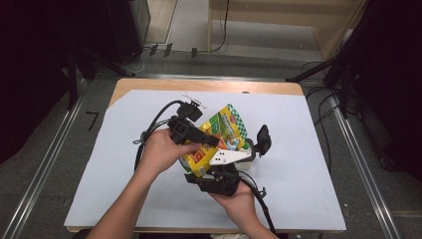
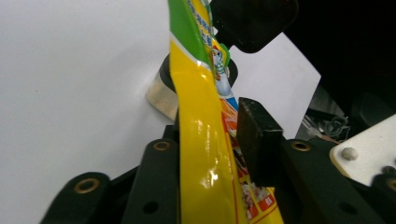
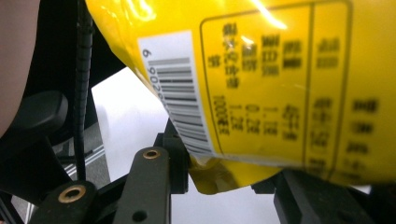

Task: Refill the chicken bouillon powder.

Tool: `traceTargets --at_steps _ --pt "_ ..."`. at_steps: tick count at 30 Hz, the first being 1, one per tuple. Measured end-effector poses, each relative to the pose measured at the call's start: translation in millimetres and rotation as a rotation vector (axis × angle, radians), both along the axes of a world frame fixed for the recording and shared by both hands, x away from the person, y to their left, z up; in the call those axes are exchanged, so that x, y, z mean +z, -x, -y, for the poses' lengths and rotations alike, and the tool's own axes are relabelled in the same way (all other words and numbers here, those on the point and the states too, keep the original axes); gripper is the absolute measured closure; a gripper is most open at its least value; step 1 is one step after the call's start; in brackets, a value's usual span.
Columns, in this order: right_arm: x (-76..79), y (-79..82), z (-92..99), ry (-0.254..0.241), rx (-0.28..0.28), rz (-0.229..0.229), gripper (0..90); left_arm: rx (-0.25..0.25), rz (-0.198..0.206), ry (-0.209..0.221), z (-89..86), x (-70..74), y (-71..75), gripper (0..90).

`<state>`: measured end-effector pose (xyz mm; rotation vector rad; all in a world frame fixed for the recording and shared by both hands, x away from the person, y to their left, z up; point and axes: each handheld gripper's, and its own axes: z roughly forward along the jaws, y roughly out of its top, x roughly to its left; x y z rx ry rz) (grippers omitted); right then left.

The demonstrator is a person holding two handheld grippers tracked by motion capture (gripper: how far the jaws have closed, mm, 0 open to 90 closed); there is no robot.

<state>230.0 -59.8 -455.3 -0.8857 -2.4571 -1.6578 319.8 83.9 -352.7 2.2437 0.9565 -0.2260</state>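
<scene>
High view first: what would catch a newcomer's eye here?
A bright yellow and green snack bag is held up above the middle of the white table, with both hand-held grippers on it. The left hand-held gripper has the bag edge between its jaws, and the right hand-held gripper grips a bottom corner near the barcode.

The snack bag (image 1: 219,137) is thin plastic film, glossy, with bright reflections on its yellow side (image 3: 261,79). Beside the bag, both grippers are matt black plastic with small brass-coloured metal rings (image 2: 161,146). Under the bag lies a smooth matt white sheet (image 1: 298,149) on a wooden table (image 1: 209,85).
</scene>
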Motion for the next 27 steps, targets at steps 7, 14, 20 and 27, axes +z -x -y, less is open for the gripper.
traceTargets --at_steps 7,14,20,27 --pt "-0.7 -0.3 -6.3 0.016 0.039 -0.004 65.1 -0.009 -0.008 -0.030 6.2 0.1 -5.1 85.3" --pt "0.5 -8.1 -8.6 0.024 0.048 -0.018 64.0 0.008 -0.082 -0.027 7.7 -1.1 -21.0 87.0" --pt "1.5 -12.5 -9.3 0.010 0.040 -0.015 66.0 0.000 -0.111 -0.028 10.1 -0.5 -30.7 86.8" --pt "2.8 -13.9 -7.4 -0.013 0.037 -0.030 65.2 -0.010 -0.142 -0.043 16.0 -0.2 -39.9 87.0"
